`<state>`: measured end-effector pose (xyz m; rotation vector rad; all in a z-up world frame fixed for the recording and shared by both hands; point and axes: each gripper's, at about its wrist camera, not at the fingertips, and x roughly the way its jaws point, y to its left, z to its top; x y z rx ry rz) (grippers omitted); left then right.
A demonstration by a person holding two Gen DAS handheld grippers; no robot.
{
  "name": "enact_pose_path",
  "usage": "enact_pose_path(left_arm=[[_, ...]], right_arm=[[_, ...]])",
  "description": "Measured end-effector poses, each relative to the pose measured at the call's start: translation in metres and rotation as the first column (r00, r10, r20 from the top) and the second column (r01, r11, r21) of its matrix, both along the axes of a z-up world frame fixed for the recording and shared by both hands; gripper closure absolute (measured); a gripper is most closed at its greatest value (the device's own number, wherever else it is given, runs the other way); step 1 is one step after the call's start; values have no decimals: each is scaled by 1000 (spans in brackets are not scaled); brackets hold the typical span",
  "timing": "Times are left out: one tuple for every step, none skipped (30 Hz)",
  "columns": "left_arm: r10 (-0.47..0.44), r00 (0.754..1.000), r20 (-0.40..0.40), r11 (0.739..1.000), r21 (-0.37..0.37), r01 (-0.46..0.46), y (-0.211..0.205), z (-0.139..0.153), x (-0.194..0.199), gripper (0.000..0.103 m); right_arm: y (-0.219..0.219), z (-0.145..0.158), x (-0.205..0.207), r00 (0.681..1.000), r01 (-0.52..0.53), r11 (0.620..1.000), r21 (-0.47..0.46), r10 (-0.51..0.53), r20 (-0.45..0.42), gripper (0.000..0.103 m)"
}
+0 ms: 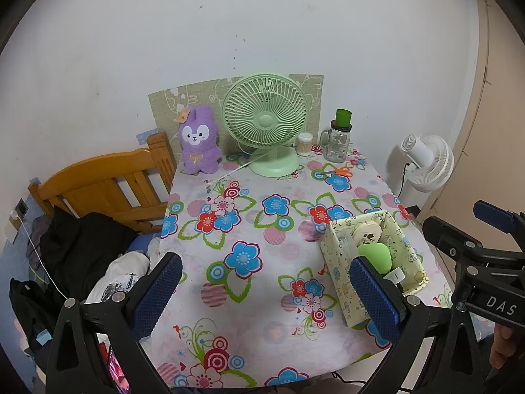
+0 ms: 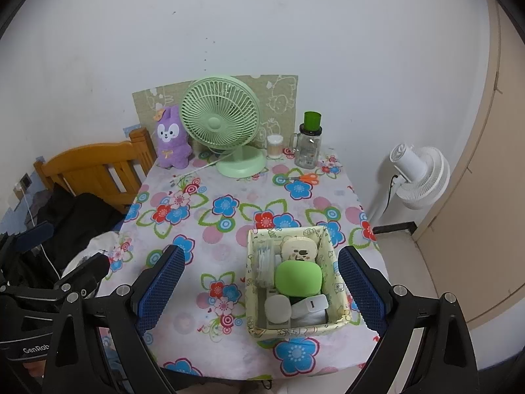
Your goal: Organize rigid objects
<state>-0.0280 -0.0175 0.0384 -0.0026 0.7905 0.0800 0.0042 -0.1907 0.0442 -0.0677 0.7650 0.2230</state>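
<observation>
My left gripper (image 1: 265, 292) is spread wide with nothing in it, hovering over the floral table (image 1: 262, 312) left of the fabric box (image 2: 329, 252). My right gripper (image 2: 261, 289) is just as wide and empty, its fingers on either side of the box without touching. Left of the box, far back: purple plush (image 2: 171, 142), then green desk fan (image 2: 219, 116). In the box: cream round case (image 2: 299, 249) at back, green case (image 2: 298, 277) in the middle, white charger (image 2: 311, 305) in front. Behind the box: orange scissors (image 2: 303, 178), glass jar (image 2: 308, 144). Right of the box, off the table: white floor fan (image 2: 421, 177).
</observation>
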Motion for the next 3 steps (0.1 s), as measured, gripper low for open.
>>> enact_pose_path(left_arm=[[-2, 1000, -3, 1000, -1, 2, 0, 0, 0, 0], [-2, 1000, -6, 1000, -3, 2, 0, -1, 1, 0], [-4, 1000, -8, 1000, -5, 4, 1, -2, 2, 0]], right_arm=[[0, 0, 0, 1000, 0, 1000, 0, 0, -1, 7], [0, 0, 1, 1000, 2, 1000, -2, -2, -2, 7], [1, 0, 1, 1000, 5, 1000, -5, -5, -5, 7]])
